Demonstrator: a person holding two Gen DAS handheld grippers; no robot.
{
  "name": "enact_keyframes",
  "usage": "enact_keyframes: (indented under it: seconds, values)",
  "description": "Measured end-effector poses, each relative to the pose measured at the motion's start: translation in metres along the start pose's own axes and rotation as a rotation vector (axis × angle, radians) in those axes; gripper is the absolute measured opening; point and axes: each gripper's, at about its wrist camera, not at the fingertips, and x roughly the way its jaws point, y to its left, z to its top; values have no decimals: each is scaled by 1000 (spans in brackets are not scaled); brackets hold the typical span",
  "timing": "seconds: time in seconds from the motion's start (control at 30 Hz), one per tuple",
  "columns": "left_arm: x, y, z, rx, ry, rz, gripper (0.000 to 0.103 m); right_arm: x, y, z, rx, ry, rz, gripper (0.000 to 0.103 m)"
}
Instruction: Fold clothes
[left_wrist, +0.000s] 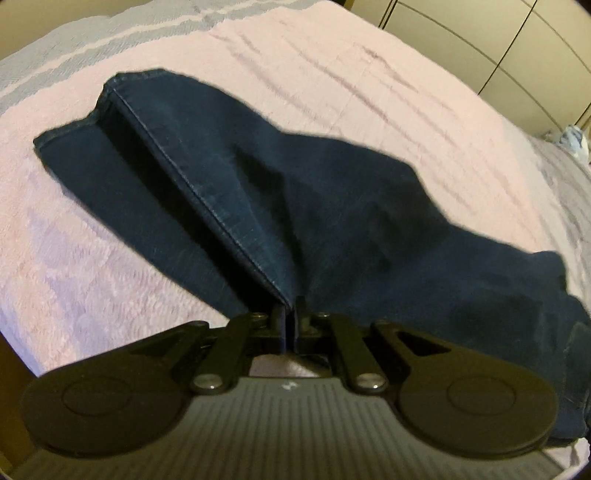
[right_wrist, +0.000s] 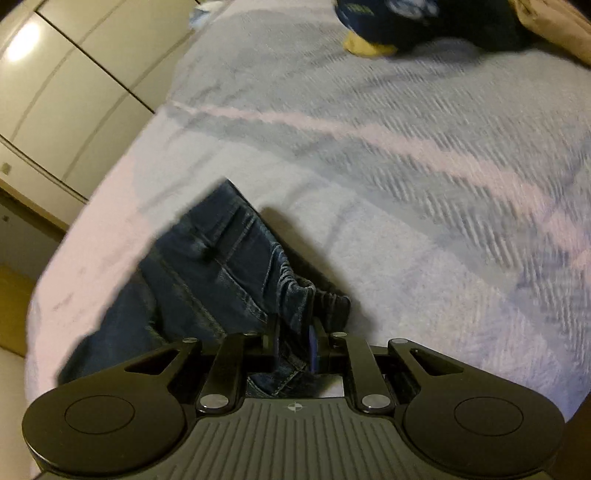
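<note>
left wrist: both grippers (left_wrist: 289, 314) (right_wrist: 295, 332) pinch jeans (left_wrist: 258, 184).

— how many pairs of jeans have i got here?

— one pair of dark blue jeans (left_wrist: 332, 206). my left claw sees the leg end, my right claw sees the waistband end (right_wrist: 229, 266).

— and claws?

— two. my left gripper (left_wrist: 290, 314) and my right gripper (right_wrist: 295, 332), each with two fingers, so four fingers in all.

— what are they lying on?

— one bedspread (left_wrist: 369, 74), pink with grey-blue bands.

— other clothes?

— one heap (right_wrist: 406, 26) at the far edge in my right view, dark blue with a yellow bit. too blurred to count the pieces in it.

— furniture?

— one run of pale cupboard doors (right_wrist: 55, 74); i can't count the panels surely.
</note>
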Motion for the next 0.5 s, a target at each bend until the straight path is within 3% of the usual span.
enact_keyframes:
  seconds: [0.1, 0.2, 0.27, 0.33, 0.4, 0.43, 0.5]
  values:
    - [11, -1, 7, -8, 22, 20, 4, 8, 6, 5, 1, 23, -30, 16]
    - [2, -4, 13, 25, 28, 22, 9, 0, 30, 14, -110, 55, -107, 24]
    - [-11, 0, 16, 55, 23, 30, 14, -8, 46, 17, -197, 61, -199, 44]
    - [-26, 11, 19, 62, 4, 41, 24, -13, 64, 16, -300, 46, -352, 47]
    - [-37, 28, 30, 31, -32, 61, 27, -14, 81, 13, -390, 22, -490, 47]
    - [-39, 40, 38, -2, -53, 70, 28, -14, 85, 12, -396, 6, -502, 47]
    - [-41, 64, 57, -88, -92, 81, 29, -11, 92, 11, -331, 4, -439, 47]
